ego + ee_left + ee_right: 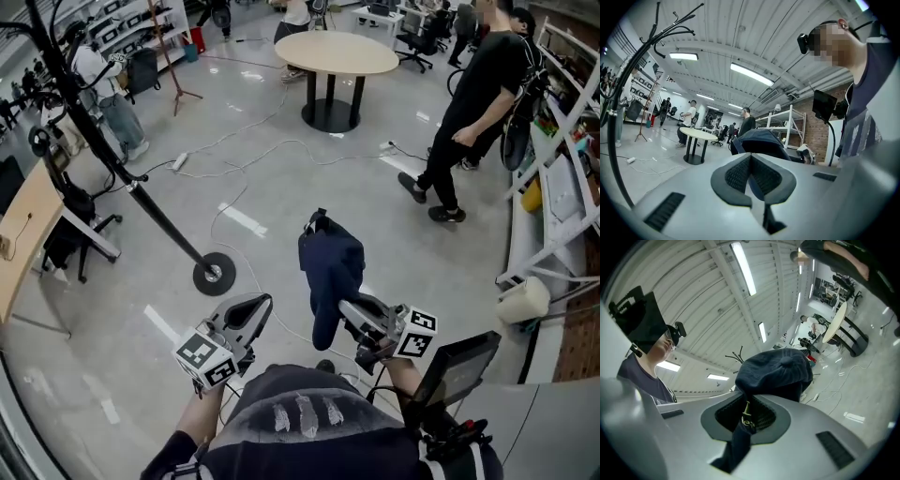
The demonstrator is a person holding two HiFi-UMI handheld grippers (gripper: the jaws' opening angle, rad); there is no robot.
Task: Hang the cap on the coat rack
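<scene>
Carrying the cap [330, 262] toward the coat rack [141, 192] is judged to be the step in hand. The navy cap is held up in front of the person, clenched by its rear strap [737, 444] between the pads of the right gripper [349, 309], with the crown standing above the jaws. The left gripper [258, 305] is seen at 9 o'clock of the cap, its 2 jaws pressed together on nothing. The rack's round base [214, 273] lies on the floor at 10 o'clock of the cap, well apart. Its hooks [656, 37] are seen high at 11 o'clock in the left gripper view. To do this well, the cap should be raised above 1 hook with its opening turned downward. The strap should be released only once the weight is taken by the hook. A thin strap grip may let the cap swing, so slow travel is advised.
</scene>
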